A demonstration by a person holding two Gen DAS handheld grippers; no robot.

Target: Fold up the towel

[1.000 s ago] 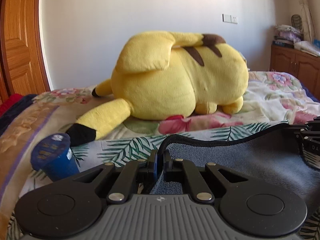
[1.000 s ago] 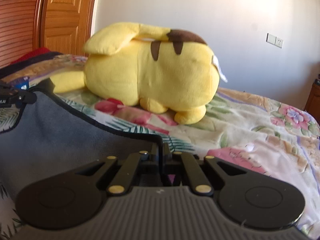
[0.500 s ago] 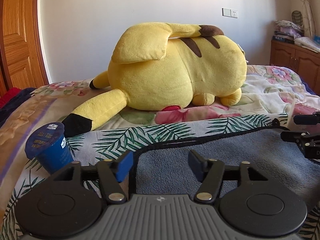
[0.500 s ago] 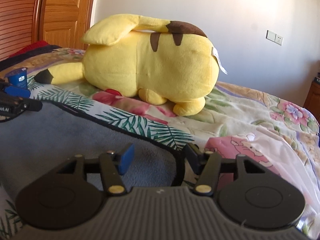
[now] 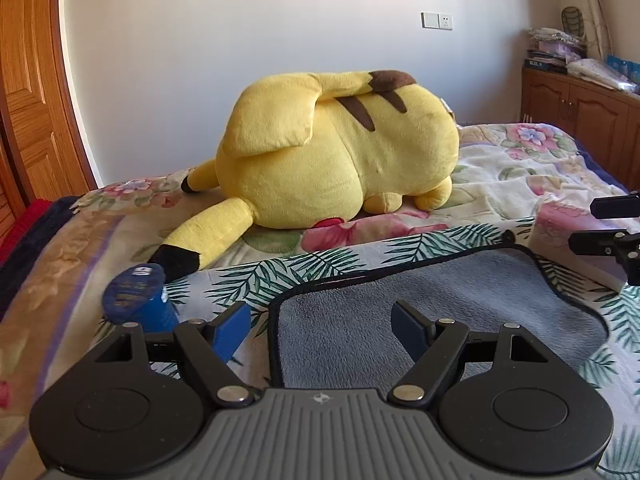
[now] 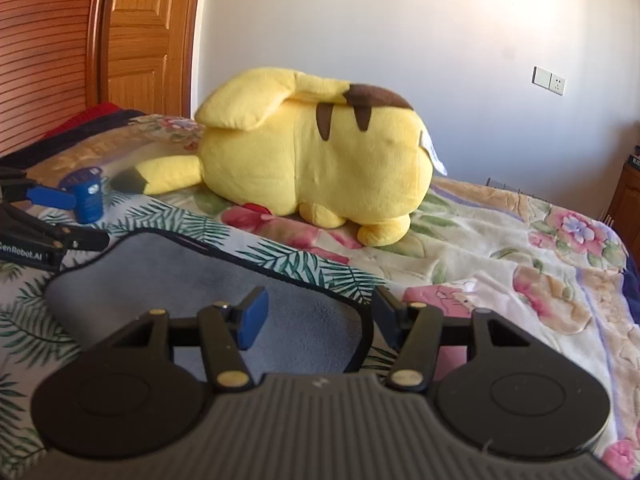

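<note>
A grey towel point(image 5: 432, 312) with a black hem lies flat on the flowered bedspread. It also shows in the right wrist view point(image 6: 192, 284). My left gripper point(image 5: 320, 326) is open, its jaws spread over the towel's left far corner, holding nothing. My right gripper point(image 6: 316, 314) is open over the towel's right far corner, also empty. Each gripper shows at the edge of the other's view: the right one point(image 5: 612, 232) and the left one point(image 6: 44, 220).
A big yellow plush toy point(image 5: 336, 156) lies on the bed just beyond the towel. A blue cup point(image 5: 138, 296) stands left of the towel near the plush's tail. A wooden door point(image 5: 28, 92) is at left, a wooden cabinet point(image 5: 580, 120) at right.
Both grippers were shut on the towel's far corners and held them raised. They opened, the towel dropped flat on the bed, and both grippers have drawn back and risen a little.
</note>
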